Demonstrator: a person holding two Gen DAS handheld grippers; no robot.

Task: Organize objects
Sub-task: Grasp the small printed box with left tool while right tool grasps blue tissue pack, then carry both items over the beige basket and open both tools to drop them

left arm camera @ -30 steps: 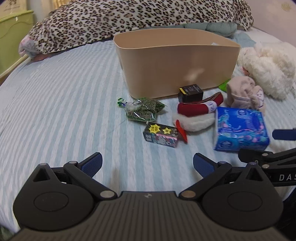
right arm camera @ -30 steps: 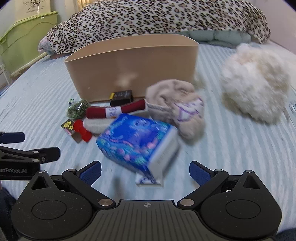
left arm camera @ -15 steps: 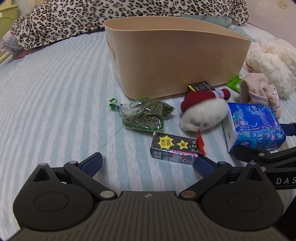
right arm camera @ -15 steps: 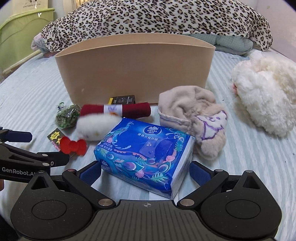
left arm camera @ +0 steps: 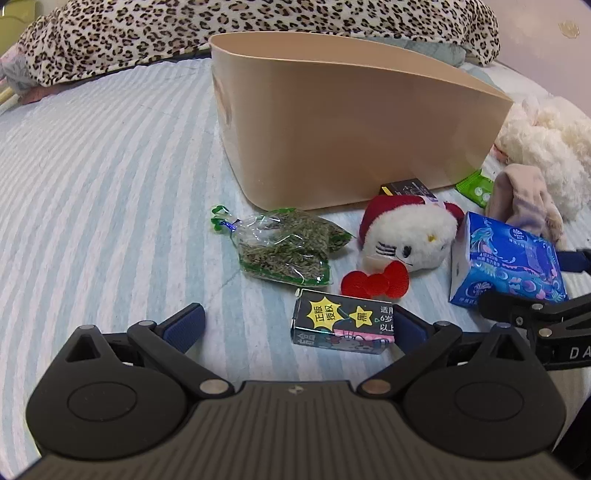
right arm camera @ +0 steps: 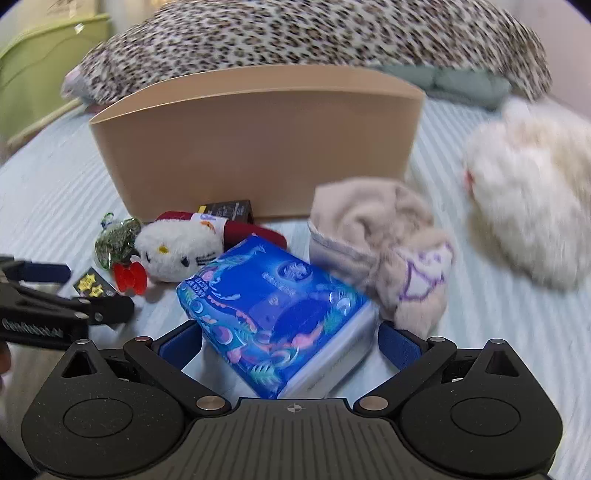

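Note:
A tan bin (left arm camera: 354,122) stands on the striped bed, also in the right wrist view (right arm camera: 258,147). In front of it lie a bag of green herbs (left arm camera: 284,247), a white cat plush with a red bow (left arm camera: 406,236), a small dark card box (left arm camera: 343,323), a blue tissue pack (left arm camera: 506,266) and a beige sock (left arm camera: 524,203). My left gripper (left arm camera: 295,326) is open, with the card box between its fingers toward the right one. My right gripper (right arm camera: 290,339) is open around the tissue pack (right arm camera: 277,314).
A fluffy white plush (right arm camera: 528,199) lies at the right. A leopard-print blanket (left arm camera: 221,29) runs along the far side. A small black box (left arm camera: 406,188) and a green packet (left arm camera: 476,186) lie against the bin. A green cabinet (right arm camera: 40,62) stands at far left.
Both grippers moved forward and lower toward the objects. The card box now sits between the left fingers and the tissue pack sits deeper between the right fingers. The cat plush turned face-up.

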